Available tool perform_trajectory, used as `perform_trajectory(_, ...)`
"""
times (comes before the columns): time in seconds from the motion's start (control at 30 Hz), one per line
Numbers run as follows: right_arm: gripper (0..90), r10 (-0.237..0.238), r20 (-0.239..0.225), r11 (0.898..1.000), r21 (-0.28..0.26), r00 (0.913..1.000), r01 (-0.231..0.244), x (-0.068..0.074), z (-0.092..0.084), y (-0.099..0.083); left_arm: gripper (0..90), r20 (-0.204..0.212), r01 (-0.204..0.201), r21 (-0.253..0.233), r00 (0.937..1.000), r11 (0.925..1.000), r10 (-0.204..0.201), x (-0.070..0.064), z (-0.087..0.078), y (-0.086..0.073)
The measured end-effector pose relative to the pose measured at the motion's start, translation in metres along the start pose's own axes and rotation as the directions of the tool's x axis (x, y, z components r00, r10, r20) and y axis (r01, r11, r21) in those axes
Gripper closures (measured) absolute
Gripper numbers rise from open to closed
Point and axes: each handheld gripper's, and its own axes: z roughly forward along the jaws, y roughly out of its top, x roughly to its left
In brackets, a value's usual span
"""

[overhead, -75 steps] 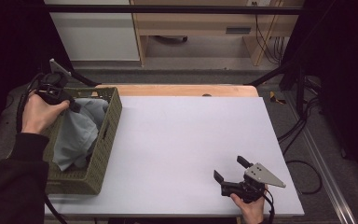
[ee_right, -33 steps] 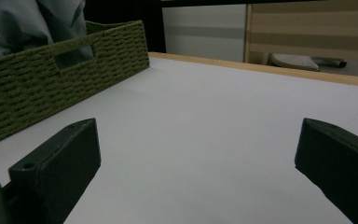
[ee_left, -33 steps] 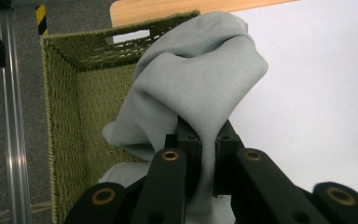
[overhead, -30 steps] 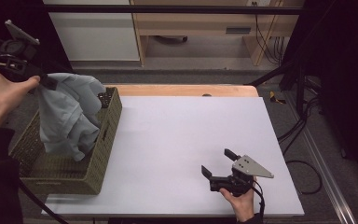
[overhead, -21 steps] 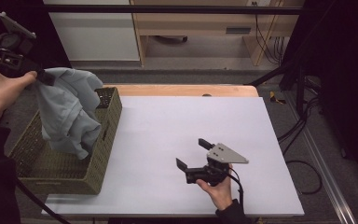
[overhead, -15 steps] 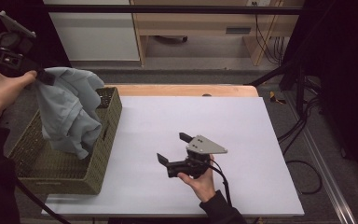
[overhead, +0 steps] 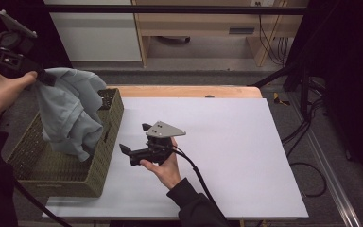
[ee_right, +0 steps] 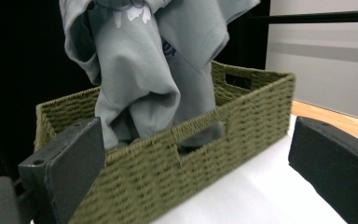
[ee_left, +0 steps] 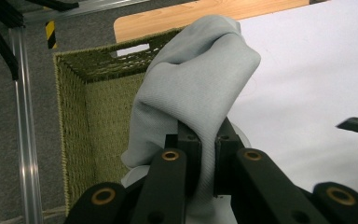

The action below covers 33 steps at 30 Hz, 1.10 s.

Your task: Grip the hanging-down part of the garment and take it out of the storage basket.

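soft grey garment (overhead: 71,113) hangs over woven basket (overhead: 42,175).

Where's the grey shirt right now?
In the high view the grey shirt hangs at the left from the shut left claw, its lower end still inside the green wicker basket at the table's left edge.

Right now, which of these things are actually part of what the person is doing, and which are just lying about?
In use:
- grey garment, lifted from the basket
- green woven basket, its lower end still hanging inside
- left gripper, clamped on the garment
- right gripper, open, facing the basket
- white table

Lying about:
- cables on the floor
- wooden furniture behind the table
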Motion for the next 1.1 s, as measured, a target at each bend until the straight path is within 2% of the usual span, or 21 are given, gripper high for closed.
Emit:
perform_trajectory(0.17,5.9,-0.003,-0.02,1.0,0.004,0.9998,0.003,0.005,0.024,0.005,84.8,0.007,0.004,-0.002,1.0,1.0,-0.004,0.002,-0.001,-0.001)
perform_trajectory(0.2,5.9,-0.003,-0.02,1.0,0.004,0.9998,0.003,0.005,0.024,0.005,84.8,0.007,0.004,-0.001,1.0,1.0,-0.004,0.002,-0.001,-0.001)
perform_trajectory(0.27,6.2,-0.001,-0.036,1.0,0.006,0.9994,0.002,0.009,0.039,0.009,84.8,0.009,0.004,-0.002,0.9999,1.0,-0.004,0.001,0.0,0.0)
perform_trajectory(0.3,6.2,-0.001,-0.036,1.0,0.006,0.9994,0.002,0.009,0.039,0.009,84.8,0.009,0.004,-0.002,0.9999,1.0,-0.004,0.001,0.0,0.0)
perform_trajectory(0.33,6.4,-0.006,-0.054,1.0,0.006,0.9985,0.006,0.011,0.049,0.011,84.8,0.012,0.003,0.0,0.9999,1.0,-0.003,0.0,0.001,0.0)
perform_trajectory(0.37,6.4,-0.006,-0.054,1.0,0.006,0.9985,0.006,0.011,0.049,0.011,84.8,0.012,0.003,0.0,0.9999,1.0,-0.003,0.0,0.001,0.0)
perform_trajectory(0.47,6.8,-0.005,-0.061,1.0,0.008,0.9981,0.006,0.014,0.07,0.012,84.8,0.017,0.0,-0.001,0.9999,1.0,0.0,-0.001,0.002,0.0)
perform_trajectory(0.53,6.8,-0.009,-0.062,1.0,0.011,0.9981,0.01,0.014,0.074,0.011,84.8,0.017,-0.001,0.0,0.9999,1.0,0.001,-0.001,0.002,0.001)
perform_trajectory(0.6,7.2,0.007,-0.064,1.0,0.029,0.9979,-0.005,0.016,0.089,0.011,84.8,0.021,0.0,-0.003,0.9998,1.0,0.0,-0.001,0.002,0.001)
perform_trajectory(0.7,8.3,0.009,-0.068,0.999,0.037,0.9977,-0.007,0.019,0.097,0.01,84.8,0.021,-0.001,-0.001,0.9998,1.0,0.001,0.0,0.003,0.001)
perform_trajectory(0.73,8.9,0.002,-0.073,0.999,0.048,0.9973,0.001,0.022,0.105,0.009,84.8,0.023,-0.002,-0.001,0.9997,1.0,0.002,-0.001,0.003,0.0)
perform_trajectory(0.83,11.6,-0.013,-0.073,0.998,0.053,0.9973,0.017,0.027,0.114,0.008,84.8,0.025,-0.004,0.003,0.9997,1.0,0.004,0.0,0.005,0.0)
perform_trajectory(0.97,20.5,0.008,-0.071,0.998,0.059,0.9974,-0.004,0.03,0.125,0.007,84.8,0.025,-0.01,0.01,0.9996,0.9999,0.009,-0.001,0.007,0.0)
perform_trajectory(1.03,27.1,-0.001,-0.076,0.998,0.067,0.9971,0.006,0.029,0.131,0.005,84.8,0.025,-0.011,0.011,0.9996,0.9999,0.011,-0.001,0.007,0.0)
perform_trajectory(1.1,39.1,-0.002,-0.078,0.997,0.074,0.9969,0.007,0.028,0.136,0.003,84.8,0.023,-0.015,0.016,0.9996,0.9998,0.014,-0.002,0.007,0.0)
